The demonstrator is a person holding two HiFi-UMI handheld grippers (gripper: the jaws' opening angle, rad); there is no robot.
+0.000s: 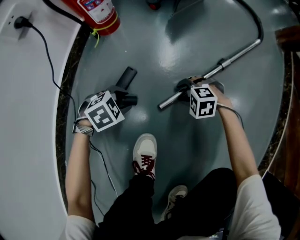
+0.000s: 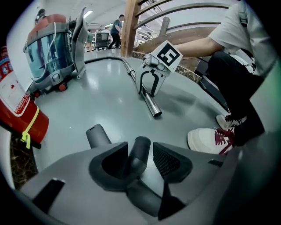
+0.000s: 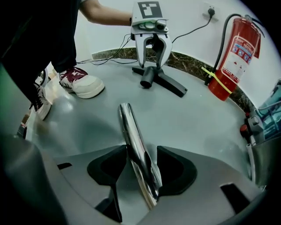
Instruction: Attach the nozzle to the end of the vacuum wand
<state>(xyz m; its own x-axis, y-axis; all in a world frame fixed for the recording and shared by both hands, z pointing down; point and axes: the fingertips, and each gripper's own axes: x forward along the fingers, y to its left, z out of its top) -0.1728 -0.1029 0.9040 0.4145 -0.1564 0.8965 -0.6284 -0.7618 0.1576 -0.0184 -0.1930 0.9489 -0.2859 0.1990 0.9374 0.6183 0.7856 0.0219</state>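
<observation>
– On the grey floor [image 1: 187, 42], what is seen, biggest thing first?

– A vacuum canister [image 2: 52, 48] is shown at 10 o'clock in the left gripper view. A red fire extinguisher [image 1: 101, 14] is stood at 11 o'clock in the head view. The vacuum wand [image 1: 220, 63], a bright metal tube, is laid from 2 o'clock down toward the middle of that view, where its open end is found.

– How is the right gripper [image 1: 183, 86] set?

– It is lowered astride the wand [image 3: 131, 132], a little back from the open end. Its jaws are spread wide. The tube is passed between the pads at a slant, and no clamping on it is seen.

– And the left gripper [image 1: 129, 99]?

– It is held at 9 o'clock in the head view, pointed steeply down. In its own view the left gripper [image 2: 140, 160] is shown with jaws apart and the nozzle [image 2: 139, 149] between them. The nozzle's round dark neck is laid against the left pad, while a gap is left at the right pad, so it is not gripped.

– Where is the nozzle placed relative to the wand?

– The nozzle [image 1: 126, 76] is rested on the floor, partly under the left gripper. The wand's open end is found at 3 o'clock from it, apart and not joined. From the left gripper the wand [image 2: 147, 94] is seen at 12 o'clock, with the right gripper [image 2: 150, 92] over it.

– Anything smaller?

– A white shoe [image 1: 145, 157] with dark red laces is planted at 6 o'clock, between the two grippers.
</observation>
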